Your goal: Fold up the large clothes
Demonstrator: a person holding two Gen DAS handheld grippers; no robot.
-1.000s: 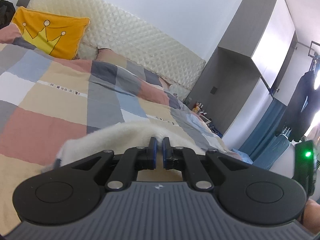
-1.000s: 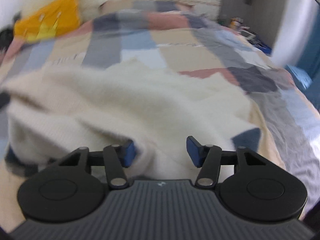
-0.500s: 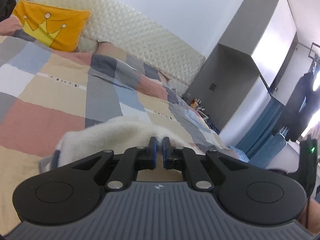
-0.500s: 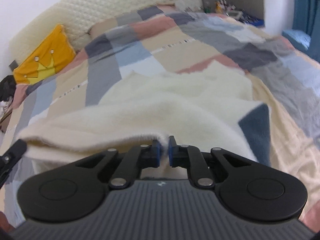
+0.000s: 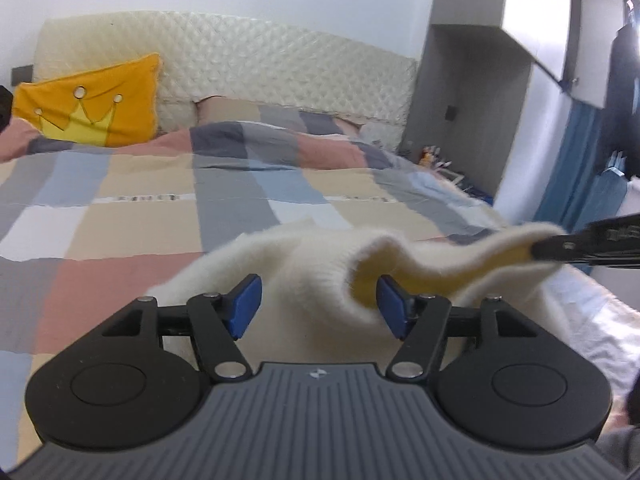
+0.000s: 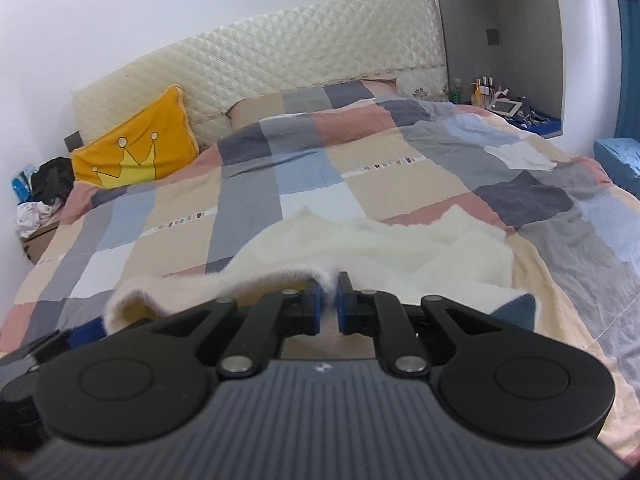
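A fluffy cream sweater [image 6: 372, 244] lies spread on the checked quilt [image 6: 320, 168] of the bed. My right gripper [image 6: 328, 306] is shut on a raised edge of the sweater, lifted off the bed. In the left wrist view the sweater [image 5: 312, 264] hangs in a curled fold between the blue pads of my left gripper [image 5: 316, 306]. Its jaws are opening and the pads stand apart from the cloth. The right gripper's fingers [image 5: 592, 244] show at the right edge, pinching the same fold.
An orange crown cushion [image 6: 136, 148] leans on the quilted cream headboard [image 6: 280, 68]. A grey cabinet niche with bottles [image 6: 484, 88] stands right of the bed. Dark clothes [image 6: 48, 184] are piled at the left. Blue curtains [image 5: 572, 172] hang at the right.
The left gripper has let go of the sweater edge and its jaws have spread apart. The right gripper went from open to shut on the sweater edge and rose with it.
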